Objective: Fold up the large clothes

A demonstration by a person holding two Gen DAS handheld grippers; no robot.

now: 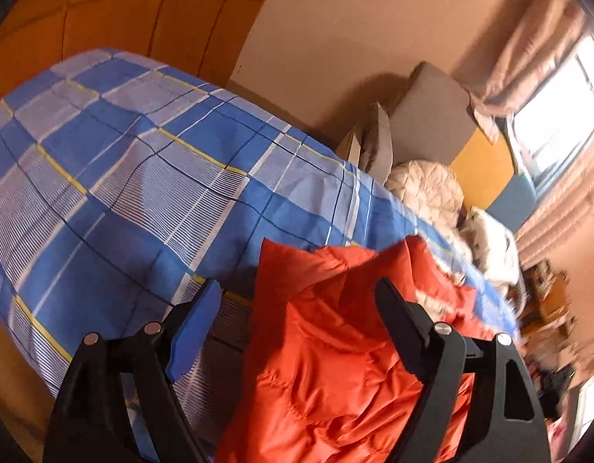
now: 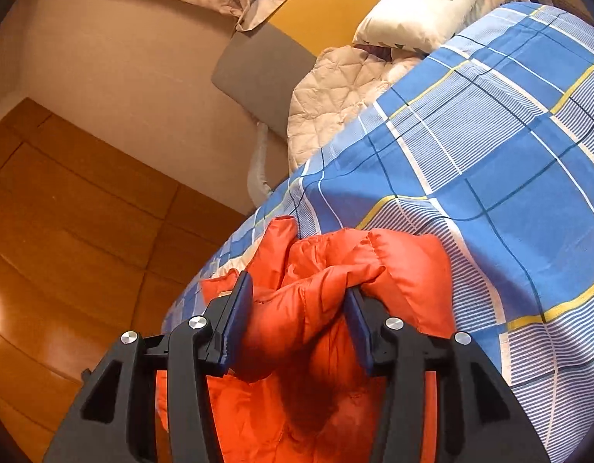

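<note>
Blue checked cotton covered the bed [image 1: 115, 162], the largest thing in either view, its sheet crossed with white and yellow lines and running up to a quilted cream blanket [image 2: 335, 92] and a pale pillow [image 2: 424, 4] at the head. Beyond the mattress edge lay a glossy orange-brown wooden floor [image 2: 77, 239] and a plain beige wall [image 1: 335, 31], with a curtained window [image 1: 559, 108] off to one side. On the sheet, near the edge of the bed, sat the orange puffer jacket [image 1: 335, 347], bunched and rumpled, with no tidy fold visible anywhere on it. The left gripper [image 1: 293, 308] hung over the garment with its fingers spread wide; puffy fabric sat between them, but the blue-padded finger [image 1: 192, 332] stood clear of the cloth, so it did not seem to be pinching anything. The right gripper [image 2: 297, 308] was also fairly wide, with a thick wad of the jacket [image 2: 320, 281] swelling up between its pads; whether the pads were pressing that wad or merely flanking it, I could not tell. Judging by the crumpled heap, the folding looked barely begun: the jacket would need to be spread flat on the sheet, its sleeves brought in, and the body doubled over before the job could be called finished.
</note>
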